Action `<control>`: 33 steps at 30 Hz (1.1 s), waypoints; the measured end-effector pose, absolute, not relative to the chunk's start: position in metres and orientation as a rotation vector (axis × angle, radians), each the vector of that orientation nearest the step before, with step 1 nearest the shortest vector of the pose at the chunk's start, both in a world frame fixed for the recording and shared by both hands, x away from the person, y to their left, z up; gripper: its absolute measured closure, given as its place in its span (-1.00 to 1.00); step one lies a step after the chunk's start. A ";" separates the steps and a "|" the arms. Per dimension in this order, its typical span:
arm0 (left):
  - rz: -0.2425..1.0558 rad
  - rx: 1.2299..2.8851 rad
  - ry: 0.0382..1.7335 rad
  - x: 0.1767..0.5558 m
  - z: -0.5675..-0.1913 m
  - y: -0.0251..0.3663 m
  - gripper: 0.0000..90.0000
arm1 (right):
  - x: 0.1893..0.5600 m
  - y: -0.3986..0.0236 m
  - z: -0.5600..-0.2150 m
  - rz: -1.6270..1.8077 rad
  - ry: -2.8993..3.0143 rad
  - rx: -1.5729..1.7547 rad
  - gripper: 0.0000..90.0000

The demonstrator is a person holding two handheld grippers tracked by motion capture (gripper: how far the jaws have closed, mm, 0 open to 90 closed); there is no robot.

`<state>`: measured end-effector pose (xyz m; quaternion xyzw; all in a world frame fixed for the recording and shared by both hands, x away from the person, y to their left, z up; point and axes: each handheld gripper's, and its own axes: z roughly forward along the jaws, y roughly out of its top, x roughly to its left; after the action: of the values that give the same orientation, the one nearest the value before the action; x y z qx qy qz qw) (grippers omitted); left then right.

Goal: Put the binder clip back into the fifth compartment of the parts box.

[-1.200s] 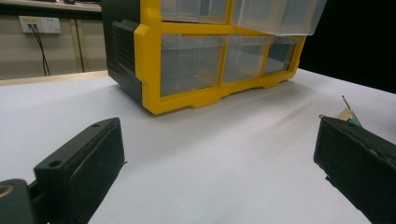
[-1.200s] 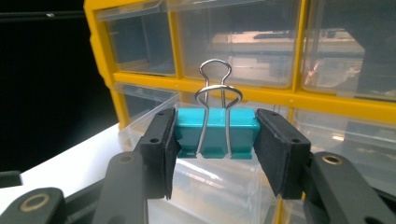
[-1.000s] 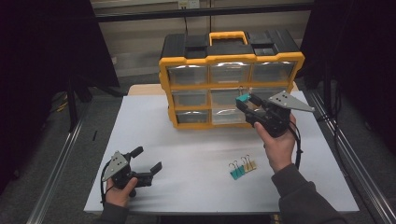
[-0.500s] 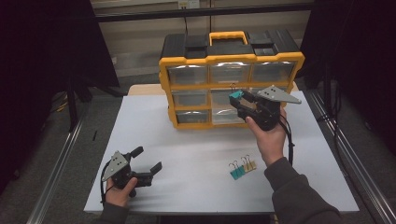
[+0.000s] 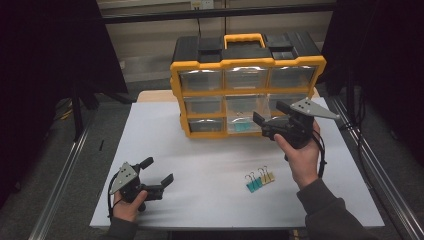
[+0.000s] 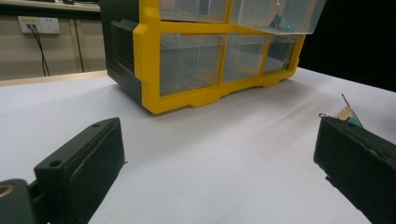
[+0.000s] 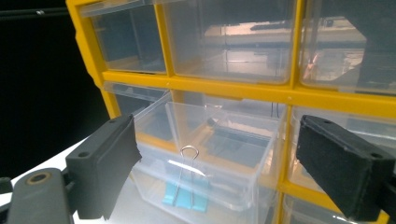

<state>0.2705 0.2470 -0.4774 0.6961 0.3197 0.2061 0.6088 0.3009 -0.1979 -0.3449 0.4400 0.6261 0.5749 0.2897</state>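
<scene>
A yellow and black organizer point(image 5: 247, 85) with clear drawers stands at the back of the white table point(image 5: 200, 150). Its lower middle drawer point(image 5: 245, 117) is pulled out, and a blue binder clip point(image 7: 184, 196) lies inside it. My right gripper point(image 5: 270, 113) hovers just in front of that drawer; its jaws have just been opening and stand open with nothing between them. My left gripper point(image 5: 159, 170) rests open and empty near the front left of the table. A few binder clips point(image 5: 260, 179), blue and yellow, lie on the table below the right hand.
The other organizer drawers point(image 7: 224, 42) are closed and look empty. Metal rails point(image 5: 65, 170) run along both sides of the table. In the left gripper view the loose clips point(image 6: 348, 114) peek out behind the right jaw.
The right gripper's jaws went from shut on the blue clip to wide apart. The clip dropped into the pulled-out drawer. The left hand stayed still.
</scene>
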 end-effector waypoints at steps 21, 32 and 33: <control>0.473 1.612 0.733 0.271 -0.478 0.247 -0.96 | 0.258 -0.210 -0.387 1.563 1.751 1.154 -0.86; 0.470 1.601 0.738 0.271 -0.478 0.246 -0.96 | 0.247 -0.216 -0.422 1.507 1.810 1.199 -0.90; 0.472 1.602 0.738 0.271 -0.478 0.246 -0.96 | 0.246 -0.216 -0.425 1.499 1.814 1.205 -0.90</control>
<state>0.2711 0.2460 -0.4781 0.6943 0.3198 0.2044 0.6115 0.2460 -0.2162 -0.4250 0.4419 0.6648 0.5496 0.2463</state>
